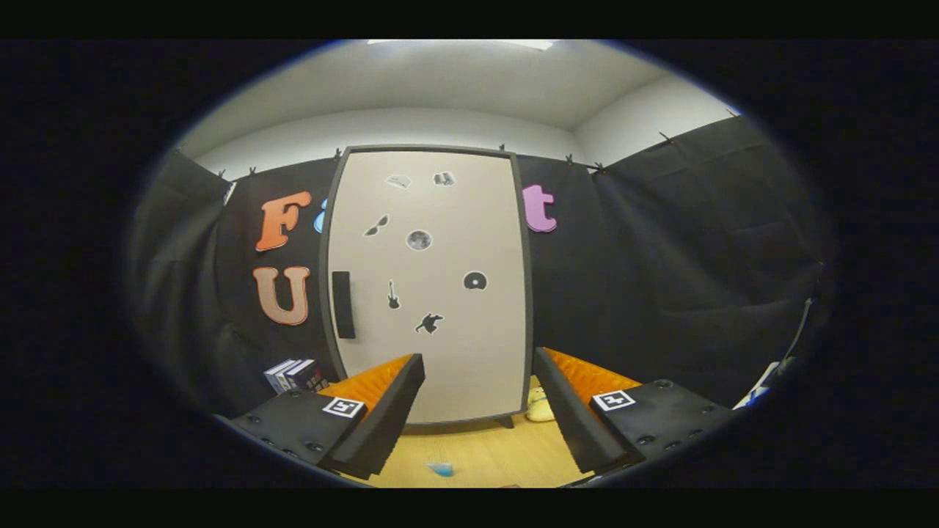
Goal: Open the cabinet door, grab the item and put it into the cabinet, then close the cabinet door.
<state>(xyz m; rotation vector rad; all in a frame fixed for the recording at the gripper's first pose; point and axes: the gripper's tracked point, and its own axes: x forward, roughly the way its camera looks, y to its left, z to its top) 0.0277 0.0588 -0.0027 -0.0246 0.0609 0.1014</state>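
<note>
A tall pale cabinet [429, 286] stands straight ahead on the wooden table, its door shut. The door carries several small dark stickers and a black vertical handle [343, 304] near its left edge. My gripper [478, 383] is open, fingers spread wide, with nothing between them; it is held back from the cabinet, whose lower part shows in the gap. A pale yellow item [540, 405] lies on the table by the cabinet's right foot, partly hidden behind my right finger [568, 411]. A small light blue object [441, 468] lies on the table close below the fingers.
Dark blue boxes [296, 375] stand to the left of the cabinet, beyond my left finger. The wooden tabletop [477, 451] stretches between me and the cabinet. Black cloth walls close the booth behind and to the right, with a cable [796, 339] hanging at far right.
</note>
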